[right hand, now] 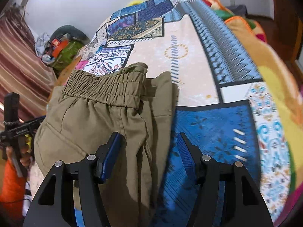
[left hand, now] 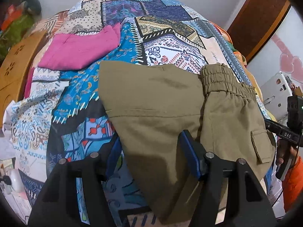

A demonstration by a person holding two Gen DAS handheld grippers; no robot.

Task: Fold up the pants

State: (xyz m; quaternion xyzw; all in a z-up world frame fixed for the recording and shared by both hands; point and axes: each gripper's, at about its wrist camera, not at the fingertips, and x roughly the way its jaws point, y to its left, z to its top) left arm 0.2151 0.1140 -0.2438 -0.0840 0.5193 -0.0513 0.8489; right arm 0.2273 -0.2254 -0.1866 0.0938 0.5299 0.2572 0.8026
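Pants: olive pants [left hand: 161, 102] are laid on a patterned bedspread [left hand: 79, 94], already doubled over, with the gathered waistband [right hand: 106, 87] at the far end.
Progress: at least one fold is judged done; a further fold and some smoothing may be left.
Left gripper [left hand: 149, 151]: fingers are set roughly half open, one on each side of the near fabric edge; nothing is pinched.
Right gripper [right hand: 147, 151]: fingers are parted about as far over the pants' side edge; nothing is held.
Fabric: a matte woven cotton is suggested, with an elastic ruched band and a flap pocket [left hand: 260, 143].
Surroundings: a pink cloth [left hand: 79, 53] is seen lying well apart.
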